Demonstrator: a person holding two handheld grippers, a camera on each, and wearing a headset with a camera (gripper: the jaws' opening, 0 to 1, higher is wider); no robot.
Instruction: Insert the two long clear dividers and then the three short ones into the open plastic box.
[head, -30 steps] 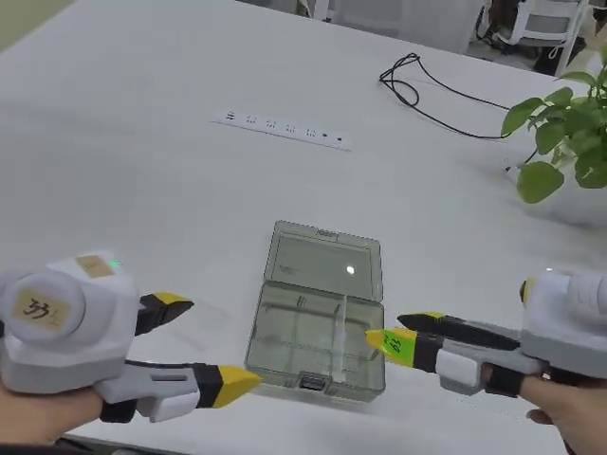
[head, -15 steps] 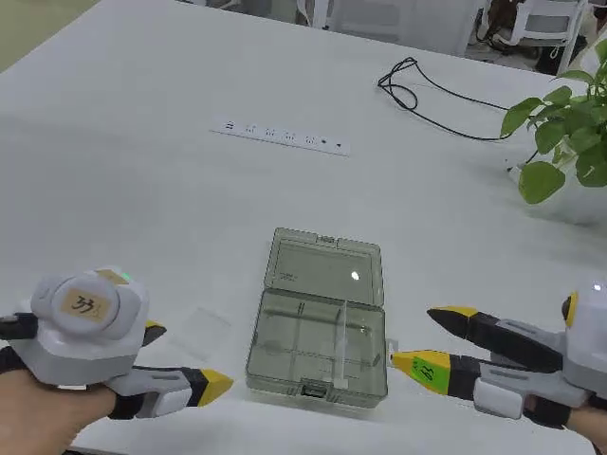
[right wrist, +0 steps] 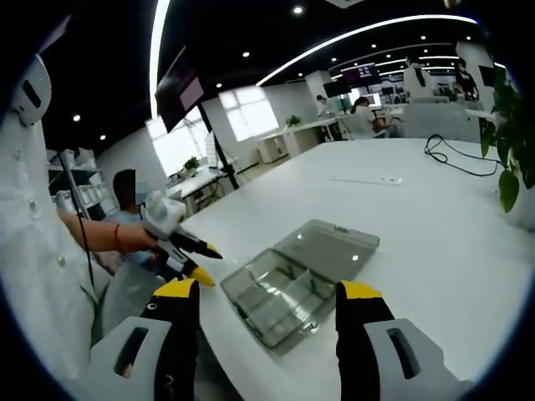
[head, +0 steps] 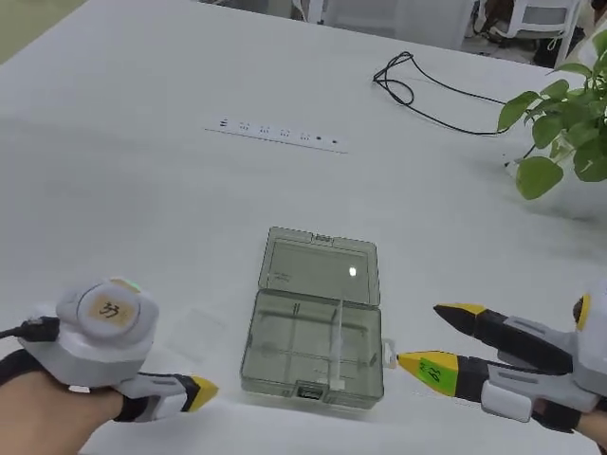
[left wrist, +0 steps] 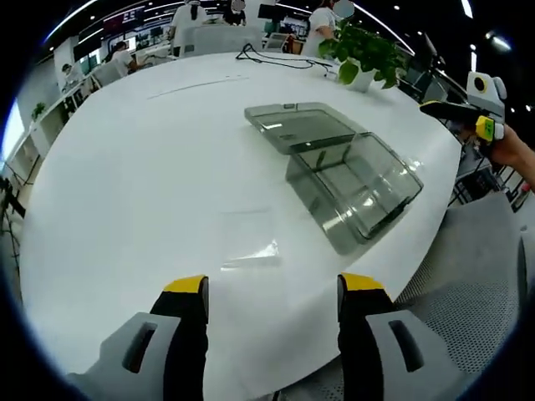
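The open clear plastic box (head: 285,343) lies near the table's front edge, its lid (head: 321,266) folded flat behind it. One clear divider (head: 337,343) stands upright in its right half. Faint clear divider pieces (head: 204,326) lie flat on the table left of the box, and in the left gripper view the divider pieces (left wrist: 251,251) are just ahead of my left gripper (left wrist: 273,284), which is open and holds nothing. My right gripper (head: 439,338) is open to the right of the box. Box (right wrist: 280,291) and left gripper (right wrist: 194,259) lie ahead of the right gripper (right wrist: 267,289).
A white power strip (head: 275,135) lies farther back on the white table (head: 142,209). A black cable (head: 417,90) curls at the back, and a green plant (head: 564,114) stands at the right. The table's near edge runs just under the grippers.
Both grippers have drawn back from the box toward the near table edge. The right one has pulled away from the box's right side and its jaws now stand wider.
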